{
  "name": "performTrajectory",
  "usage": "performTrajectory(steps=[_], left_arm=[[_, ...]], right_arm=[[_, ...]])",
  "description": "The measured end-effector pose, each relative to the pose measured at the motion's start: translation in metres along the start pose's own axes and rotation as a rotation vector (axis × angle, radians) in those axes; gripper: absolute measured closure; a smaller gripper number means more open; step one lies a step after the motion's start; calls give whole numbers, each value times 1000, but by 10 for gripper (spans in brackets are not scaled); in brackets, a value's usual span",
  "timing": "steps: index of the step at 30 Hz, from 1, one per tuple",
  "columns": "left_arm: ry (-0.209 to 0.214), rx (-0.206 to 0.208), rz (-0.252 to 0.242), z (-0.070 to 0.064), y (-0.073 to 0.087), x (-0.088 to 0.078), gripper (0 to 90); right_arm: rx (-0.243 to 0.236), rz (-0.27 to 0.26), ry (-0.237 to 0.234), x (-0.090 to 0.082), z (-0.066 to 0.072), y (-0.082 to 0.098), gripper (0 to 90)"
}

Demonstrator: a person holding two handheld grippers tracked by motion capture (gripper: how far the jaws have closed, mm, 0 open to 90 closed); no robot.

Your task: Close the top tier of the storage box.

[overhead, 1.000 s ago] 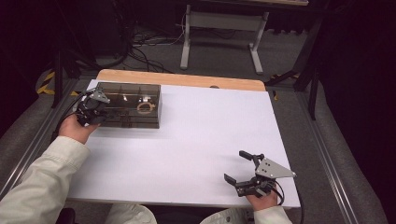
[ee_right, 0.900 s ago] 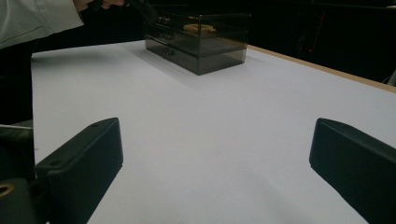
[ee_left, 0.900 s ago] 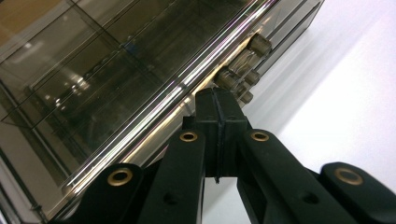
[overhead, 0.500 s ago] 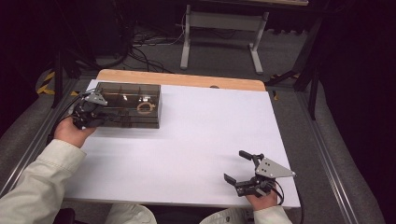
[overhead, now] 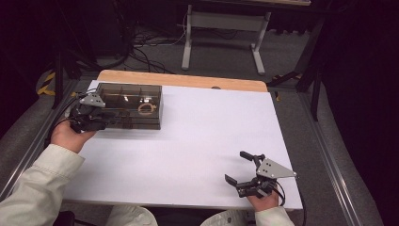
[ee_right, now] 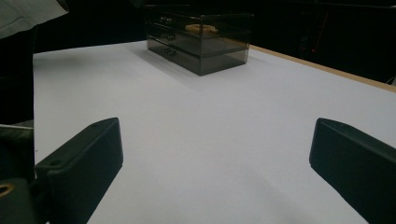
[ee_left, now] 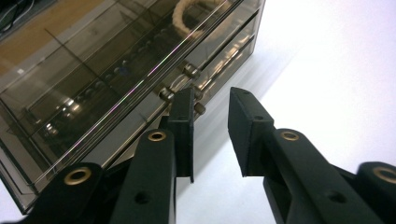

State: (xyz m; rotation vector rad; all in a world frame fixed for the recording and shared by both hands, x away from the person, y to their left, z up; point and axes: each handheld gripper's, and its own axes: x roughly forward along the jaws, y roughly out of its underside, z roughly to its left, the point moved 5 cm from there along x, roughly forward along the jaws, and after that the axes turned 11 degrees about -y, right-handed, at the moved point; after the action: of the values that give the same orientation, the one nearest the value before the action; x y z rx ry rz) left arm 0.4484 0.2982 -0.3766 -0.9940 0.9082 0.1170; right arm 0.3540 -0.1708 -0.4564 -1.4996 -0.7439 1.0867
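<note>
A smoky see-through drawer box [overhead: 129, 106] stands at the table's far left, with a beige ring [overhead: 147, 108] in its top compartment. My left gripper [overhead: 108, 118] is at the box's front left corner. In the left gripper view its jaws [ee_left: 211, 95] have just been opening and stand apart, open. The left jaw is beside the small metal drawer knobs [ee_left: 189, 70], and no pad presses on anything. The box [ee_left: 107, 79] and ring [ee_left: 196, 14] lie just beyond. My right gripper [overhead: 236, 166] rests open near the front right edge, its jaws [ee_right: 215, 135] wide over bare table, far from the box [ee_right: 201, 42].
The white table top [overhead: 211, 127] has a wooden strip [overhead: 181, 81] along its far edge. Beyond it are a metal stand [overhead: 221, 33] and cables on the floor. A person's pale sleeve [overhead: 37, 188] comes in at the bottom left.
My left hand has shifted slightly toward me at the box's front, and its jaws have parted. The right gripper has not moved.
</note>
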Motion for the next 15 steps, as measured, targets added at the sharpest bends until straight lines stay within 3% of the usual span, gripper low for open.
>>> performTrajectory(steps=[4,6,7,8,10,13,15], left_arm=[[9,-18,-30,-7,-4,-5,599],[12,-22,-61,-12,-7,-8,524],[10,-20,-77,-14,-8,-10,441],[11,-25,-86,-17,-8,-12,441],[23,-33,-119,-22,-10,-16,346],[56,-52,-139,-29,-10,-21,324],[52,-60,-168,-35,-9,-24,287]], right_arm=[[2,-3,-2,1,0,0,34],[0,-4,-3,1,0,0,34],[2,-4,-5,1,0,-1,34],[2,-4,-5,1,0,-1,34],[-3,-1,-3,1,0,-1,34],[-2,-2,-6,1,0,-1,34],[-2,-1,-10,2,-1,-1,34]])
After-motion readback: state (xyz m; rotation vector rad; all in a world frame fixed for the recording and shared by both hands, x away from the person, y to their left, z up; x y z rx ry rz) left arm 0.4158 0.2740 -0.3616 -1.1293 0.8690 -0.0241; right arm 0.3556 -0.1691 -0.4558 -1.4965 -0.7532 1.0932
